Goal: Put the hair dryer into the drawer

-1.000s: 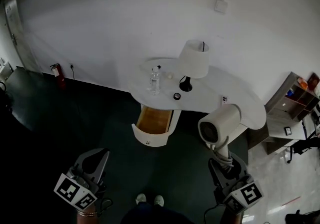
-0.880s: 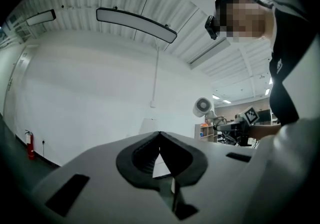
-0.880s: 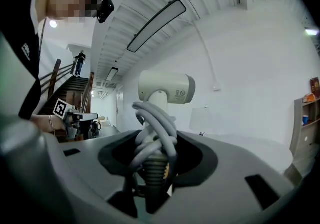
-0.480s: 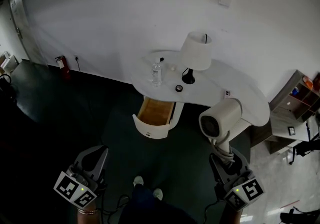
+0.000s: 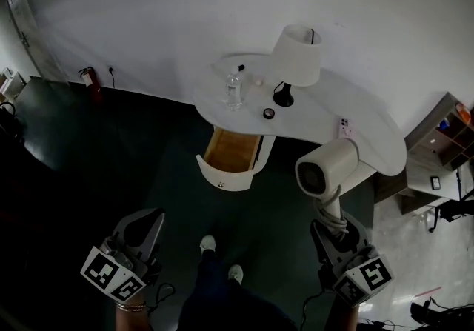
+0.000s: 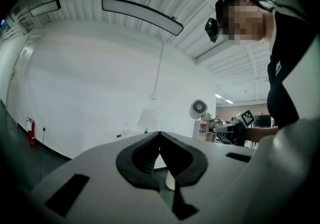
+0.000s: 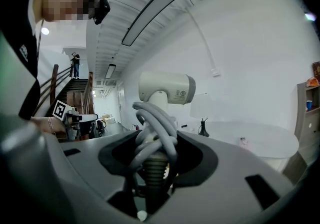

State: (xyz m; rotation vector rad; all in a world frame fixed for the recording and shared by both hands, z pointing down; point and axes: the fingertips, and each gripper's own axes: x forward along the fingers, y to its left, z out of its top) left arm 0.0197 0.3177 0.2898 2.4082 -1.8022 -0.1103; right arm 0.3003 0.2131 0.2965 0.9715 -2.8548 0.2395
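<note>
Holding: right gripper (image 5: 332, 227) pinches hair dryer (image 5: 326, 168) by its handle, barrel up
Left gripper (image 5: 147, 218): tips together, empty
Drawer (image 5: 221, 178): open, ahead and left of dryer, well apart

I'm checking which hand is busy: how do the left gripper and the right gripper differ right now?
The right gripper is clamped on the cord-wrapped handle of the hair dryer; the left gripper holds nothing. The right gripper's jaws stand apart around that handle, while the left gripper's jaws meet at their tips. Both point toward the table with the open drawer.
</note>
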